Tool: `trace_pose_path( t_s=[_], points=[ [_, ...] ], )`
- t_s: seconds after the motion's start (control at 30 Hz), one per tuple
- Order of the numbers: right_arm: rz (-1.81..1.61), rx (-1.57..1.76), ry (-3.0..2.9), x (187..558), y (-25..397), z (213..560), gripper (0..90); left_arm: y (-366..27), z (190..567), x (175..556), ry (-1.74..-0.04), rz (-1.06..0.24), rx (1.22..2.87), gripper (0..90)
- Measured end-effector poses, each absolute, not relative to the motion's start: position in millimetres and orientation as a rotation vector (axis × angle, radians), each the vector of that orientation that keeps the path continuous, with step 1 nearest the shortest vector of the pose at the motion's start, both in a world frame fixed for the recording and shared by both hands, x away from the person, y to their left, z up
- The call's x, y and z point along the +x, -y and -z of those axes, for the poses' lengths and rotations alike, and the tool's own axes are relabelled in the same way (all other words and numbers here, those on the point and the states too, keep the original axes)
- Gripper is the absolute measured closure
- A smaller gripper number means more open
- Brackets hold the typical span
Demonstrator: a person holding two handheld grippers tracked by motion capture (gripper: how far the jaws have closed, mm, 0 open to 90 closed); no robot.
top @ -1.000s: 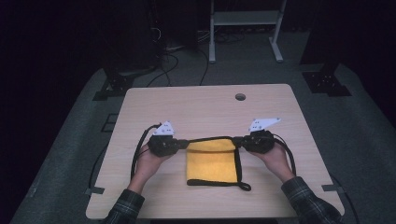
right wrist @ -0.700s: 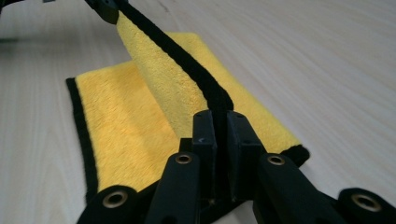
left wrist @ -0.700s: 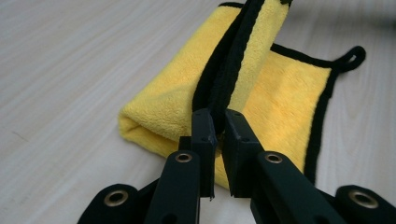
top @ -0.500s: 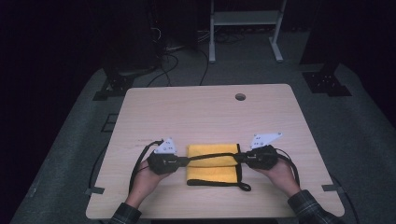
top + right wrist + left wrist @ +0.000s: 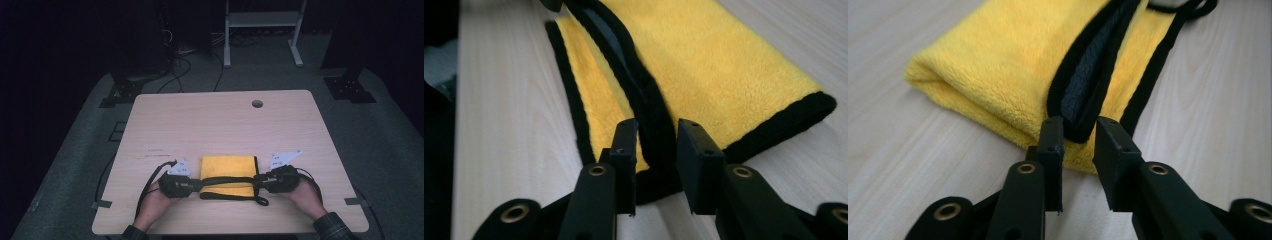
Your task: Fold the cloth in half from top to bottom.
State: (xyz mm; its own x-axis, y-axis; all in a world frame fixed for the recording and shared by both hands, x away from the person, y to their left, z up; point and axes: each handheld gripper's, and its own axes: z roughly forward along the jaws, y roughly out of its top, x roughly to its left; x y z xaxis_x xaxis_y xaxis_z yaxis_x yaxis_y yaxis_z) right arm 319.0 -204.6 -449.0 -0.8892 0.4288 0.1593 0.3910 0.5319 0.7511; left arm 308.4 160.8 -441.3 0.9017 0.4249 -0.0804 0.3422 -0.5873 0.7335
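Observation:
A yellow cloth (image 5: 227, 167) with black trim lies folded near the table's front edge. A black-hemmed edge runs across it from side to side, lifted slightly. My left gripper (image 5: 197, 185) pinches that hem at the cloth's left end, and my right gripper (image 5: 260, 181) pinches it at the right end. In the left gripper view the jaws (image 5: 1079, 132) close on the raised hem, with the cloth (image 5: 998, 65) stretching away. In the right gripper view the jaws (image 5: 656, 135) hold the hem above the cloth (image 5: 714, 60).
The wooden table (image 5: 225, 120) has a small round hole (image 5: 257, 103) at the back right. A black cord loop (image 5: 260, 201) lies by the cloth's near right corner. A white stand (image 5: 260, 30) and cables sit on the floor beyond.
Both grippers have moved toward the table's front edge, carrying the cloth's far edge over itself; the cloth now shows shorter from front to back.

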Motion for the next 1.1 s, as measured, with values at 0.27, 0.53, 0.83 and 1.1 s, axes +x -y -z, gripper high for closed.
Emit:
trace_pose_path(
  t_s=[0.27,0.53,0.83,1.1],
  points=[
    [-1.421,0.719,-2.620,313.1,214.8,435.0,78.1,-164.5,425.8,314.4,-0.550,-0.182,2.169,73.8],
    [-1.360,0.693,-2.689,320.8,192.7,448.5,81.5,-144.8,444.5,328.8,-0.563,-0.135,2.201,76.9],
    [-1.223,0.598,-2.783,306.2,184.7,462.5,81.5,-142.0,459.0,304.6,-0.524,-0.069,2.273,76.8],
    [-1.185,0.571,-2.792,301.8,184.9,464.5,81.4,-142.5,462.0,301.5,-0.511,-0.073,2.296,77.1]
  ],
)
